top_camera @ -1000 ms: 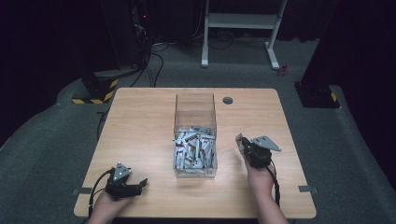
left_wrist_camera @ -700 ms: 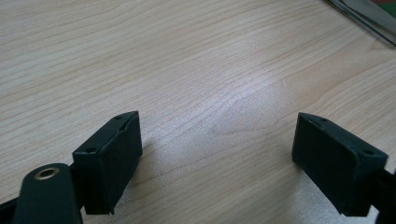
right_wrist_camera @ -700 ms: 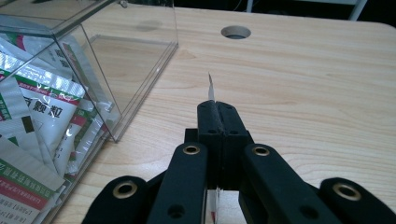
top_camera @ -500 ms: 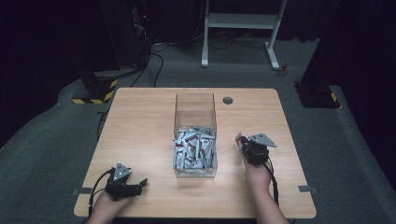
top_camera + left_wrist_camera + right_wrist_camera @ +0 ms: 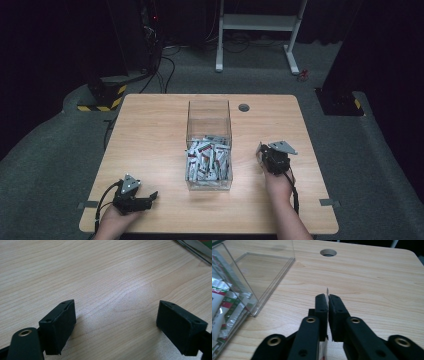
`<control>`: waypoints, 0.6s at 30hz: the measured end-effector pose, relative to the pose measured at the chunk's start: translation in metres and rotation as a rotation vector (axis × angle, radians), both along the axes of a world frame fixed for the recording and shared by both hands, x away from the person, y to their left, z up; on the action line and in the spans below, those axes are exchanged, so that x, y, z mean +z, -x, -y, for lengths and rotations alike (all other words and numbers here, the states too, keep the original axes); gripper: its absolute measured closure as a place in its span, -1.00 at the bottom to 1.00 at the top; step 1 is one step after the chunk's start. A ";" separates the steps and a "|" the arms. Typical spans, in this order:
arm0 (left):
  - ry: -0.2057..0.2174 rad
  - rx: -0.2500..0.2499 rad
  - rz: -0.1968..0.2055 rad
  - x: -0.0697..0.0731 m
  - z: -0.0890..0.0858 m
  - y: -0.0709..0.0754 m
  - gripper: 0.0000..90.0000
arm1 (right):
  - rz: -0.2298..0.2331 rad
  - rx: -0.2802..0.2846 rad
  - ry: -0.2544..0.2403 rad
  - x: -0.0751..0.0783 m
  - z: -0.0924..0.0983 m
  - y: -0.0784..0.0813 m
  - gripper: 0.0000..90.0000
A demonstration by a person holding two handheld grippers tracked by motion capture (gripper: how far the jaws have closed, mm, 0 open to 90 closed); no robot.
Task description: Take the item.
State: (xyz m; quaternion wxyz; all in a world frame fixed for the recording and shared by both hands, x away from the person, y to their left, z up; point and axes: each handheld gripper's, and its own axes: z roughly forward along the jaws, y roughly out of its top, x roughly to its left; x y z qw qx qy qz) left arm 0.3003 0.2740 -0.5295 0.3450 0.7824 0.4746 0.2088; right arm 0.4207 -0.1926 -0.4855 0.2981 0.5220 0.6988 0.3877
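Right now the right tool (image 5: pixel 261 152) hangs at about four o'clock on the table (image 5: pixel 150 135), just beside the clear box (image 5: pixel 209 117) of sachets (image 5: pixel 207 160); its jaws have just eased apart slightly, yet pinch a thin white sachet (image 5: pixel 327 292) edge-on. At seven o'clock, the left tool (image 5: pixel 148 199) rests open, nothing between its jaws.

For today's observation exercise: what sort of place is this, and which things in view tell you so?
Probably a lab or recording workspace: a wooden table on grey carpet, cables and dark equipment behind it, and a white frame stand.
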 end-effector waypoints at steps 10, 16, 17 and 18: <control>0.000 0.000 0.000 0.000 0.000 0.000 -0.64 | 0.009 -0.025 0.008 0.006 0.008 0.003 0.66; 0.000 -0.001 0.000 0.000 0.000 0.000 -0.64 | 0.008 -0.024 0.007 0.008 0.013 0.007 0.61; 0.000 -0.001 0.000 0.000 0.000 0.000 -0.64 | 0.007 -0.029 0.008 0.008 0.013 0.007 0.60; 0.000 -0.001 0.000 0.000 0.000 0.000 -0.64 | 0.009 -0.027 0.009 0.008 0.014 0.007 0.59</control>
